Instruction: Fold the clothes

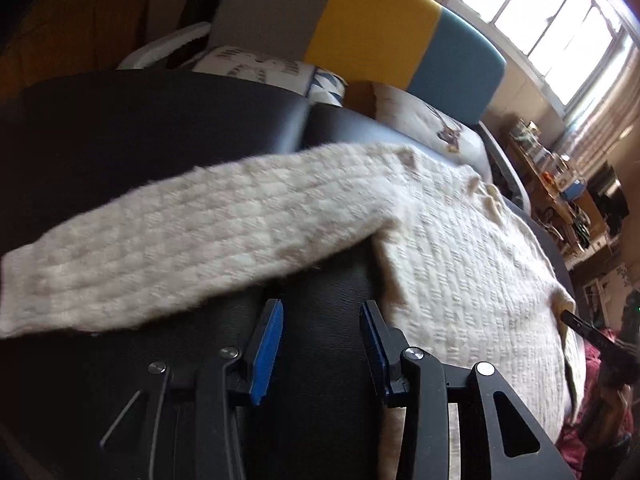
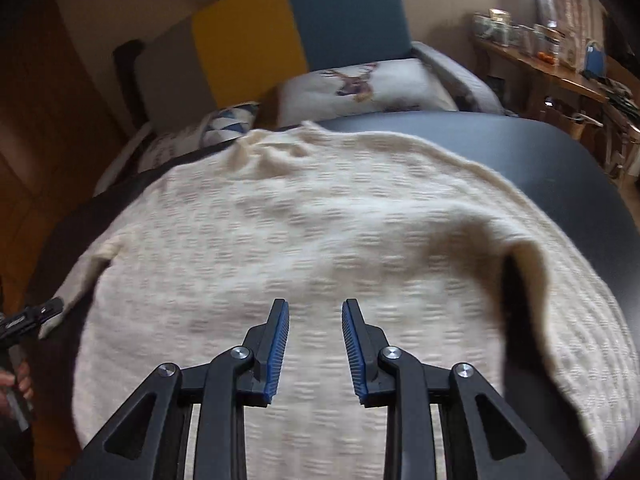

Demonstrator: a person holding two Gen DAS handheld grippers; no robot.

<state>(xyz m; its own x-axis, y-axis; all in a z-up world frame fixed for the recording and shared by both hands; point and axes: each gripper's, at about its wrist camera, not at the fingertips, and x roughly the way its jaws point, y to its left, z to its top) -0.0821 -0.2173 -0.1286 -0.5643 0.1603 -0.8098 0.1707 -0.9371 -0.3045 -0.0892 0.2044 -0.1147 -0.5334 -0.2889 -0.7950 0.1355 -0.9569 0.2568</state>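
Note:
A cream knitted sweater [image 2: 312, 232] lies spread on a black padded surface [image 2: 500, 148]. In the left wrist view its body [image 1: 460, 248] lies to the right and one sleeve [image 1: 180, 240] stretches out to the left. My left gripper [image 1: 322, 308] is open and empty, over the black surface [image 1: 140, 128] just below the sleeve, by the body's edge. My right gripper [image 2: 315, 306] is open and empty above the sweater's body. The other sleeve [image 2: 580, 300] lies at the right. The left gripper's tip [image 2: 44, 312] shows at the sweater's left edge.
Behind the black surface stands a bed with a grey, yellow [image 2: 248, 40] and blue headboard and a deer-print pillow [image 2: 360, 84]. A wooden shelf [image 2: 552, 64] with jars and clutter runs along the right wall under a window [image 1: 560, 20].

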